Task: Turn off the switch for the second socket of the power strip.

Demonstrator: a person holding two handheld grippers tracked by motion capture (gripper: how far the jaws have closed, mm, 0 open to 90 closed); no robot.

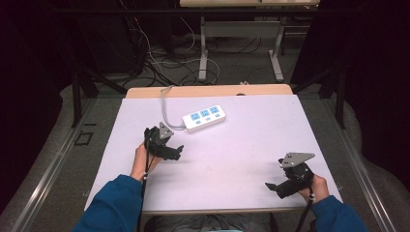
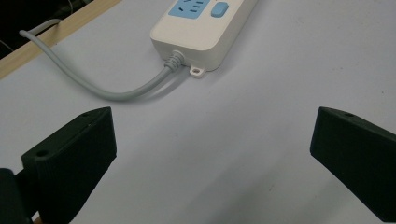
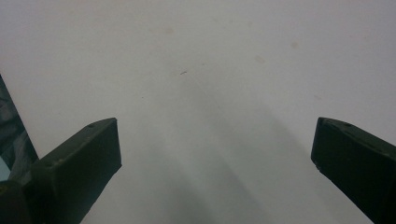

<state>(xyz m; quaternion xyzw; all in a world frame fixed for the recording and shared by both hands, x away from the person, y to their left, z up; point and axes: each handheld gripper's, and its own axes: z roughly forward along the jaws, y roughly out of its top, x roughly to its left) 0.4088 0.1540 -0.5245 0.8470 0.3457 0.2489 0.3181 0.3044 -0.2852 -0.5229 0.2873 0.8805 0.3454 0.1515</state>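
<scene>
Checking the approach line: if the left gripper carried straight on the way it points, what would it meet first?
Probably the power strip: the left gripper, jaws wide open, points at its cord end across bare table, the grey cable just left of that line.

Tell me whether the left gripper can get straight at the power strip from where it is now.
Probably yes. The left gripper is open and points at the cord end of the power strip, with only bare white table between them. The grey cord curves off to one side of that path.

White-topped table (image 1: 251, 145) on grey carpeted floor (image 1: 58, 154); loose cables (image 1: 164, 63) and a second metal-legged desk (image 1: 241, 29) behind; dark surroundings
</scene>
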